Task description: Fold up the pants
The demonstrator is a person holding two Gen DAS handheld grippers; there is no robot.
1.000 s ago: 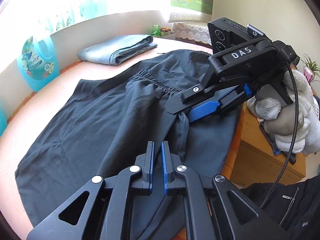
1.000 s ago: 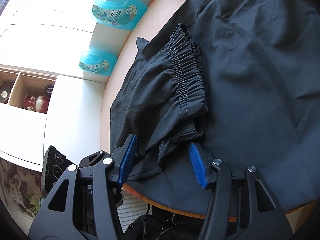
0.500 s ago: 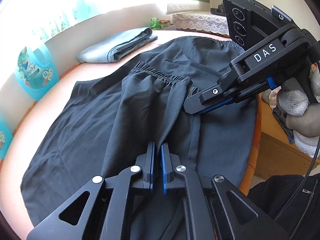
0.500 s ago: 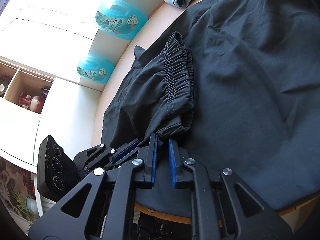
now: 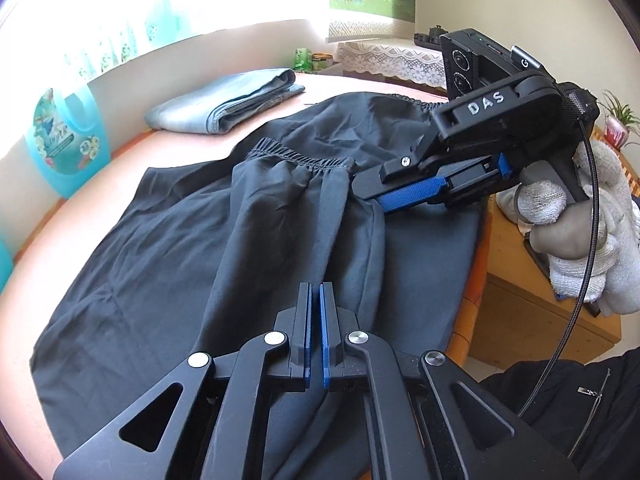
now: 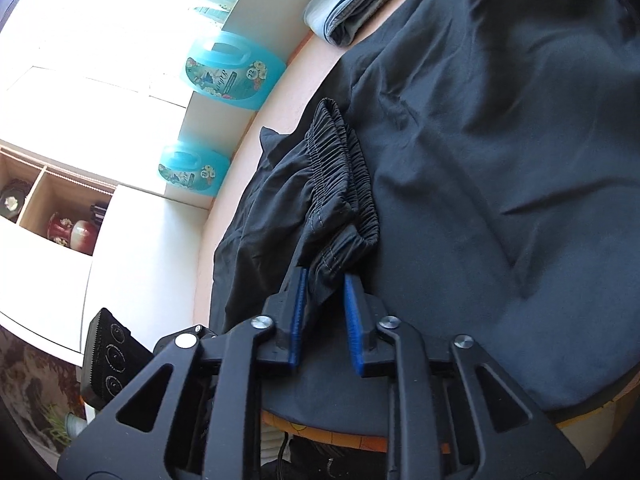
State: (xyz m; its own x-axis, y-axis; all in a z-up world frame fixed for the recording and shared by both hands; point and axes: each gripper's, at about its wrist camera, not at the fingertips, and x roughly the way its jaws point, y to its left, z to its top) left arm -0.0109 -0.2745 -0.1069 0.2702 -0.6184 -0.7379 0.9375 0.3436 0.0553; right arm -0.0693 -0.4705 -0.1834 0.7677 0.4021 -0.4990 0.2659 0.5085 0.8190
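Black pants (image 5: 168,248) lie spread on a round pink table (image 5: 132,152), with one leg folded back so its elastic cuff (image 5: 300,156) lies mid-table. My left gripper (image 5: 315,304) is shut on a fold of the pants near the table's near edge. My right gripper (image 6: 325,292) is open by a small gap, its blue pads on either side of the cuff's corner (image 6: 340,256). In the left wrist view the right gripper (image 5: 384,196) sits at the cuff's right end, held by a white-gloved hand.
Folded blue jeans (image 5: 224,104) lie at the table's far side. Two blue detergent bottles (image 6: 232,76) stand against the wall. A wooden cabinet (image 5: 532,312) stands right of the table. A white shelf unit (image 6: 60,216) with vases is at the left.
My right gripper was open, shut on the cuff's corner half a second ago, and has now parted by a small gap. The left gripper has stayed shut on the fabric.
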